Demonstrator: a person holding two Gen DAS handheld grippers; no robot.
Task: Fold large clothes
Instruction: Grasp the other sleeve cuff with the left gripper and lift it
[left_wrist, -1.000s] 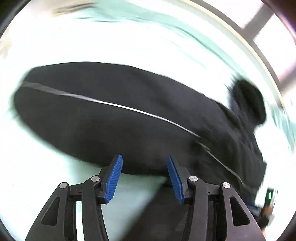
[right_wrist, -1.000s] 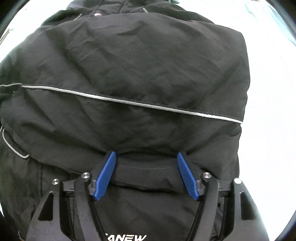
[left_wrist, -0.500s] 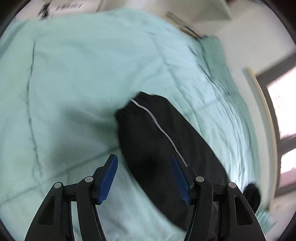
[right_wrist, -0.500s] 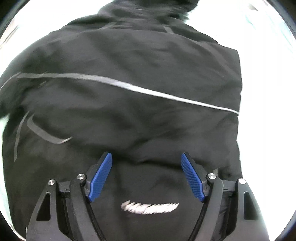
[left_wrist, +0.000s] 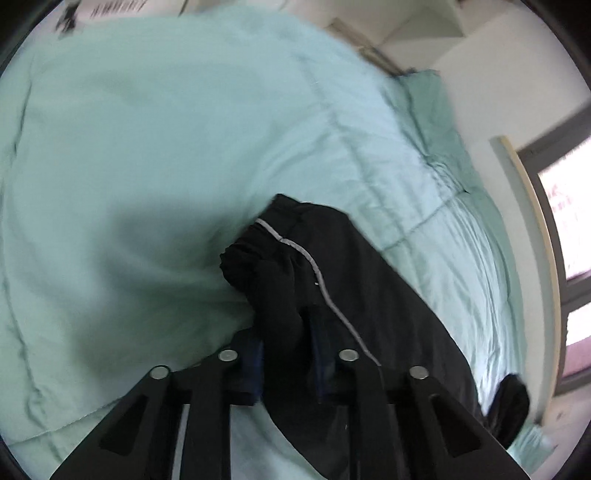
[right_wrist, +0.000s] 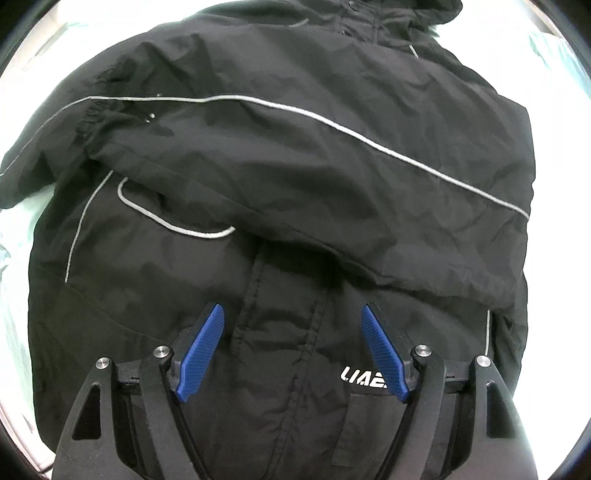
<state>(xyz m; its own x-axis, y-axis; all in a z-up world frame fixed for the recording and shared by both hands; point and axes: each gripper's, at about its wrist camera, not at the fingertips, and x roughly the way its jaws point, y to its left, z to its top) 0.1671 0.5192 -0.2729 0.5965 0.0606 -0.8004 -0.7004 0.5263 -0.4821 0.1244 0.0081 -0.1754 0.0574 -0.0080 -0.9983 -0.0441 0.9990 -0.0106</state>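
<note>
1 black jacket (right_wrist: 295, 155), 1 green quilt (left_wrist: 147, 147), 2 grippers, left gripper (left_wrist: 286, 354), right gripper (right_wrist: 291, 347)

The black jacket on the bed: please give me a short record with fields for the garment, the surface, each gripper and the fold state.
garment: black jacket with grey piping
surface: pale green bedcover
sleeve: one sleeve stretched out over the bedcover, its cuff end bunched
left gripper: fingers closing on the sleeve fabric, which is between them
right gripper: fingers apart above the jacket front, nothing between them
fold state: other sleeve already laid across the chest; the gripped sleeve not yet folded in
</note>
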